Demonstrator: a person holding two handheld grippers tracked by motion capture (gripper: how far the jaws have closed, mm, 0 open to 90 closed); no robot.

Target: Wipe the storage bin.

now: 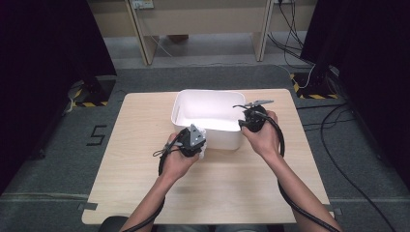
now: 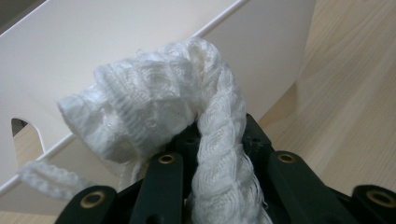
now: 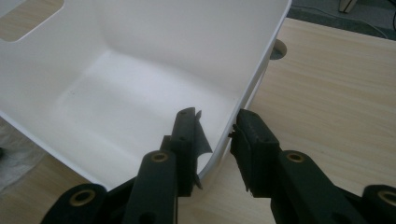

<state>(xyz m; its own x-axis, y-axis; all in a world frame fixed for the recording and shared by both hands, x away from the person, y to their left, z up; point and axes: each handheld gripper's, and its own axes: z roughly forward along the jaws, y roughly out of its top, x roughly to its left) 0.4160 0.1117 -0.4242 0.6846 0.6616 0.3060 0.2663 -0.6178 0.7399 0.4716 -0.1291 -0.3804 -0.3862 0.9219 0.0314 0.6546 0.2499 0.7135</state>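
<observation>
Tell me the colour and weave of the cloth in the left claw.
White cloth with a ribbed, knitted pattern, clearest in the left gripper view.

One camera looks down from above; two ride close on the claws, all sharing the white bin (image 1: 208, 118).

the left gripper (image 2: 205, 154) has its two black fingers (image 2: 161, 186) closed on a white, loosely knitted cloth (image 2: 154, 107), which rises between them as a twisted rope-like strand and folds over to the left in a bunched, ribbed lump. a thin loop of the same white yarn (image 2: 44, 179) hangs out at the lower left. just behind the cloth stands the smooth wall of a white plastic bin (image 2: 93, 42), its rim running diagonally and a handle cut-out showing at the left edge. a pale wood-grain worktop (image 2: 350, 107) lies to the right.
</observation>
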